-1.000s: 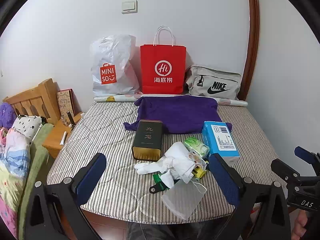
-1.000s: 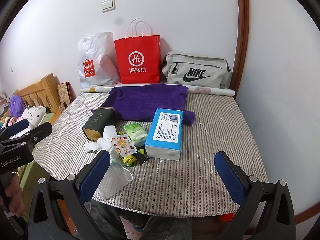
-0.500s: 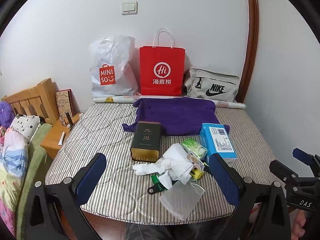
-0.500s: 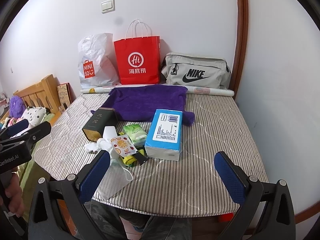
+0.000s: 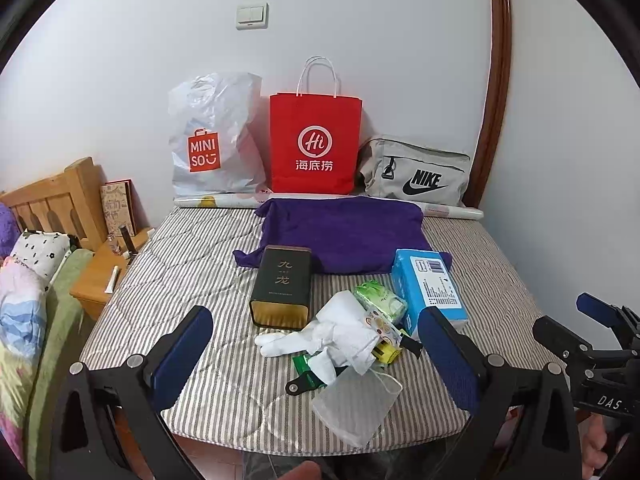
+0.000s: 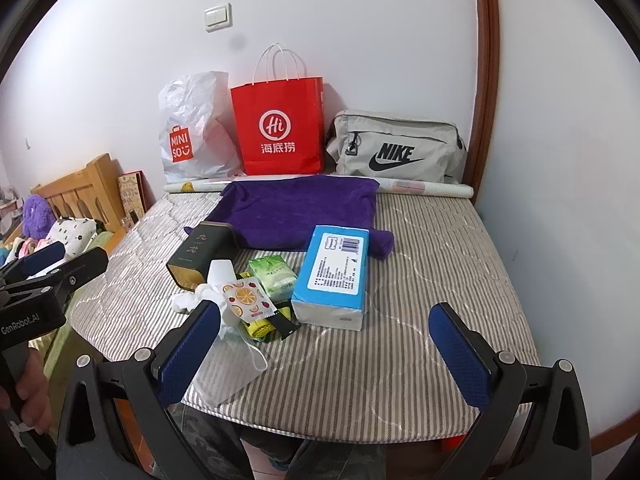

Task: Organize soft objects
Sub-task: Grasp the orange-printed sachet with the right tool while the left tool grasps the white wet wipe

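A purple towel (image 5: 344, 232) (image 6: 296, 210) lies flat at the back of the striped mattress (image 5: 192, 264). In front of it sit a dark tea tin (image 5: 282, 286), a blue tissue pack (image 5: 430, 286) (image 6: 334, 274), a green wipes pack (image 5: 380, 298), white gloves (image 5: 340, 332) and a clear mesh pouch (image 5: 354, 404). My left gripper (image 5: 316, 348) is open and empty above the near edge, over the small pile. My right gripper (image 6: 324, 344) is open and empty, near the front edge, to the right of the pile.
A white MINISO bag (image 5: 212, 140), a red paper bag (image 5: 316, 144) and a grey Nike bag (image 5: 416, 174) stand against the back wall. A wooden headboard (image 5: 52, 200), a nightstand (image 5: 104, 272) and bedding (image 5: 24, 304) lie to the left. A wall stands close on the right.
Both grippers have drifted slightly back and up from the mattress; the objects look a little lower and smaller. Nothing on the mattress has moved.
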A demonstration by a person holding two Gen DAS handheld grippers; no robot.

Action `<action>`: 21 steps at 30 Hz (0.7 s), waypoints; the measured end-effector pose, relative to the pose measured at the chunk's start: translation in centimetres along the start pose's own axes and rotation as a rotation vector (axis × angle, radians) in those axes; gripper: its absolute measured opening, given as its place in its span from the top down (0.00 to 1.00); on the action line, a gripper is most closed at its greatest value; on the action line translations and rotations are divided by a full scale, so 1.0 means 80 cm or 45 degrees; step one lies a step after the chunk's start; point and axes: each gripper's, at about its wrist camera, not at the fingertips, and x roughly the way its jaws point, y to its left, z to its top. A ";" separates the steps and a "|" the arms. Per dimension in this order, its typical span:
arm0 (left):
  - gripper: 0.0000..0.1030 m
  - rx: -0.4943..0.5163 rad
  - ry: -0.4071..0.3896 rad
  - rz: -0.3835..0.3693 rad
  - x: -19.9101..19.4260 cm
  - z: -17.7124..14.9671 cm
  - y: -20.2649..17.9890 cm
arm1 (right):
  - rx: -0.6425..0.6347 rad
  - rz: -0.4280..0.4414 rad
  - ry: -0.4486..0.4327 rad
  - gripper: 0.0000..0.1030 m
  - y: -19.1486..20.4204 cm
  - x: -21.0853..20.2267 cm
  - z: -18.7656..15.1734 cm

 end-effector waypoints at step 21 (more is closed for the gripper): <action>0.00 0.000 0.250 0.017 0.121 -0.045 0.039 | -0.123 0.245 0.095 0.04 0.022 0.122 -0.030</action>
